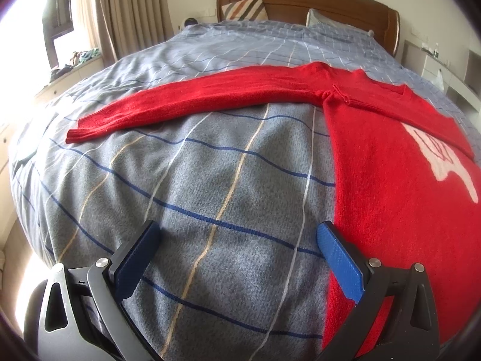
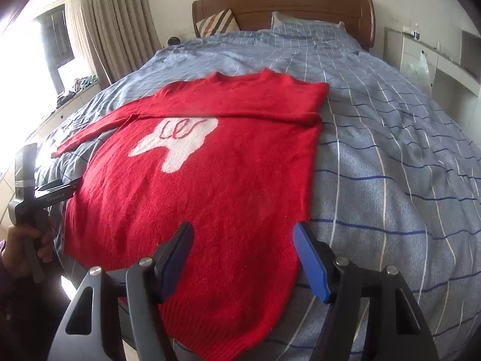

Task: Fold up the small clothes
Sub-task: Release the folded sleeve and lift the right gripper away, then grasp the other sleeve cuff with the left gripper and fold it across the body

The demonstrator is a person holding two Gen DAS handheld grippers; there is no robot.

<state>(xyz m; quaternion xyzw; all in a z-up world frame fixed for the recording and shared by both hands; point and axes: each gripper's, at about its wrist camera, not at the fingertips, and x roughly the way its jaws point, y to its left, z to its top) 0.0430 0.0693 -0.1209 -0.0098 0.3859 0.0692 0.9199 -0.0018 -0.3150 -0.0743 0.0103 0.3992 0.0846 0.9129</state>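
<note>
A red knit sweater (image 2: 210,198) with a white motif (image 2: 177,144) lies front up on the blue checked bedspread (image 2: 390,156). One sleeve (image 1: 186,102) stretches out flat to the left. The other sleeve (image 2: 240,111) is folded across the chest above the motif. My left gripper (image 1: 237,231) hovers open over the bedspread, its right finger (image 1: 339,264) at the sweater's left side edge (image 1: 333,180). In the right wrist view, a hand (image 2: 21,237) holds it at the far left. My right gripper (image 2: 243,230) stands open over the sweater's lower right part near the hem, with nothing pinched.
A wooden headboard (image 2: 285,3) with a striped cushion (image 2: 216,21) and a pillow (image 2: 300,21) closes the far end of the bed. Curtains (image 2: 114,24) and a cluttered window ledge (image 2: 75,87) are at the left, white cabinets (image 2: 421,60) at the right.
</note>
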